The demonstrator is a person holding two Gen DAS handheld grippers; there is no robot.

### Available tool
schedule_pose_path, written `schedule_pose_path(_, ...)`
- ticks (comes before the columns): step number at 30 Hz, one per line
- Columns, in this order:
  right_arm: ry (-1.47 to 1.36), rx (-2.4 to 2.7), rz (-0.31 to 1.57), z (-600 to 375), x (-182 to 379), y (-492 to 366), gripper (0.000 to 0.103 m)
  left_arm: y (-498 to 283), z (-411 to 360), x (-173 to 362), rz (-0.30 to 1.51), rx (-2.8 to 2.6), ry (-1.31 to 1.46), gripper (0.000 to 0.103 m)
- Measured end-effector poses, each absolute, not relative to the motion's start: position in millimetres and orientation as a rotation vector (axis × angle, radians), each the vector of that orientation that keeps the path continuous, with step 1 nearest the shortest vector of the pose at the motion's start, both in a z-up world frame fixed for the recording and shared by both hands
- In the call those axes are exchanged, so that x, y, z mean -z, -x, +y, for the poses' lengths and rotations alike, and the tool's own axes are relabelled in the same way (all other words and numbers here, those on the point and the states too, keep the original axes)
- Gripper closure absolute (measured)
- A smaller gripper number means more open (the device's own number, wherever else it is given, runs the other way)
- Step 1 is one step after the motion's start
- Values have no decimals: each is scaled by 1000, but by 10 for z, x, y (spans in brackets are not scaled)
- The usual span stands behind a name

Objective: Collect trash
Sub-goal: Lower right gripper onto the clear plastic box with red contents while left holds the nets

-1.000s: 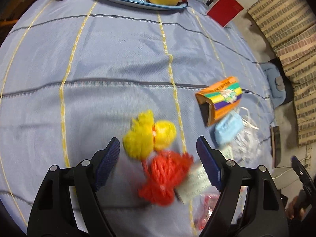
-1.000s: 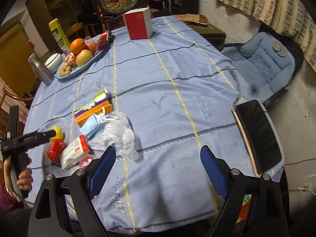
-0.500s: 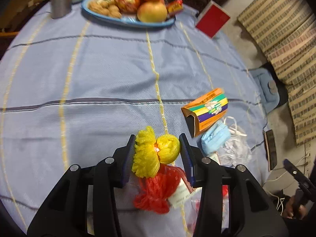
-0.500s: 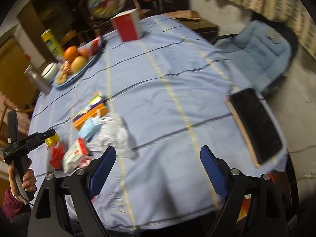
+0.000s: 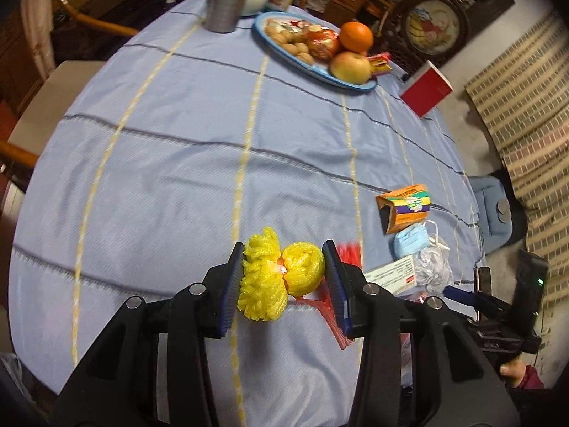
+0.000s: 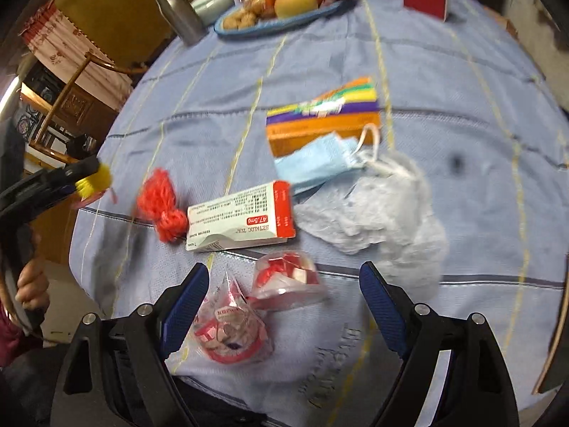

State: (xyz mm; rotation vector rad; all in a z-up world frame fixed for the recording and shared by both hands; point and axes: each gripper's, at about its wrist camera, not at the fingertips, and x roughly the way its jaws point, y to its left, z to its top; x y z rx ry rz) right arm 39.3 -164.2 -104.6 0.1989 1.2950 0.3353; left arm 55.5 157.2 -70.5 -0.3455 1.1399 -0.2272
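left wrist: yellow net in our grip

our left gripper (image 5: 282, 277) pinches the yellow foam net (image 5: 279, 277) above the tablecloth (image 5: 177, 178). our right gripper (image 6: 284, 297) gapes wide and empty over clear wrappers (image 6: 259, 309); farther lie the medicine box (image 6: 242, 217) and red net (image 6: 161, 204).

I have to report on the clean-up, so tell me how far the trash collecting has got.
Nothing looks binned yet; no bin is in view. In hand: the left gripper has its jaws shut on the yellow foam net. The right gripper hangs open above the clear wrappers. Left on the tablecloth: red foam net, medicine box, blue face mask, crumpled plastic, colourful carton.
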Motion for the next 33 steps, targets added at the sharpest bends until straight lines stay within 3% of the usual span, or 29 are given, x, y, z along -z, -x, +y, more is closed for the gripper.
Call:
schedule_pose_path(2,-223,-331,1321,-1633,1147,-428,24,-505,1604,711,1146,216,349,59)
schedule_pose_path(4,-236,-319,1360,-1624,1260,-442,45,-463,1637,725,1152,205,349,59)
schedule_pose_path(19,-301,-85,1141,-2164,719,-44,45,-920,950,617,1145,447,239,59)
schedule_pose_path(33,-524,260,1076,-2935,716,748,45,-1141,-157,713,1191,771,107,59)
